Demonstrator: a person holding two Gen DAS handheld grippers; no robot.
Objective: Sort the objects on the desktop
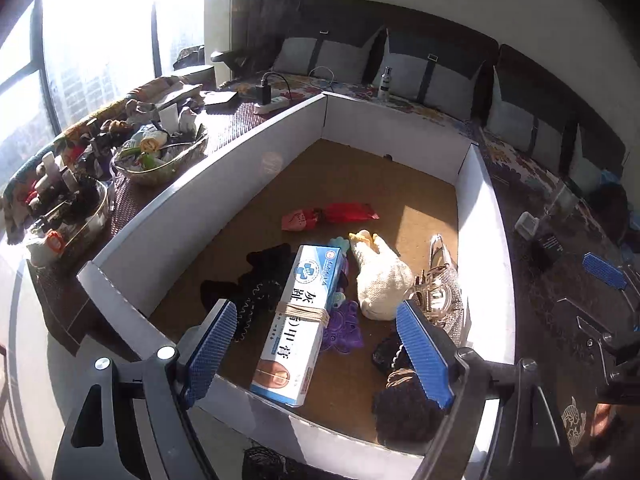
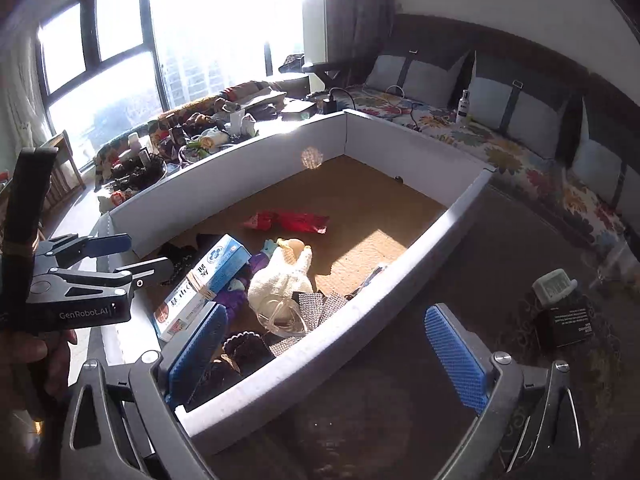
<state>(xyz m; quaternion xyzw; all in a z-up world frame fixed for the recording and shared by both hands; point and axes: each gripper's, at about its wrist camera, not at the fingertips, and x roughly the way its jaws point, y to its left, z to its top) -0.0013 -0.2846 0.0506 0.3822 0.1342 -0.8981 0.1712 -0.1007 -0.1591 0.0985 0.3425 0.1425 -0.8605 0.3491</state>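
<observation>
The walled white tray (image 1: 208, 184) fills the centre of the left wrist view, its brown floor carrying the items to be sorted; the left gripper (image 1: 316, 344) hangs over the lower middle of the frame with its blue pads spread wide and nothing pressed between them, though the blue-and-white box (image 1: 300, 320) lies directly in the gap below; the right gripper (image 2: 332, 352) sits at the bottom of its own view, jaws at full spread and empty, one pad inside the tray's near corner and the other outside the wall over the dark cloth. The box, bound by rubber bands (image 1: 302, 314) round its middle, is judged light and stiff, with flat card sides that should take a pinch across its narrow width, best near the banded middle so it does not swing; a hard squeeze could dent it. The cream knitted toy (image 1: 380, 276), right of centre and just beside the box, looks soft and light, and is judged to compress under the pads, so a deep bite on the body is advisable. The sparkly silver shoe (image 1: 440, 292), at right against the tray wall, appears rigid with thin straps; the sole edge is the safer hold. The red wrapper (image 1: 344, 212), upper centre and apart from the rest, lies flat and thin, likely slippery and hard to lift; the black lace cloth (image 1: 248, 288), left of the box, is limp and may snag.
</observation>
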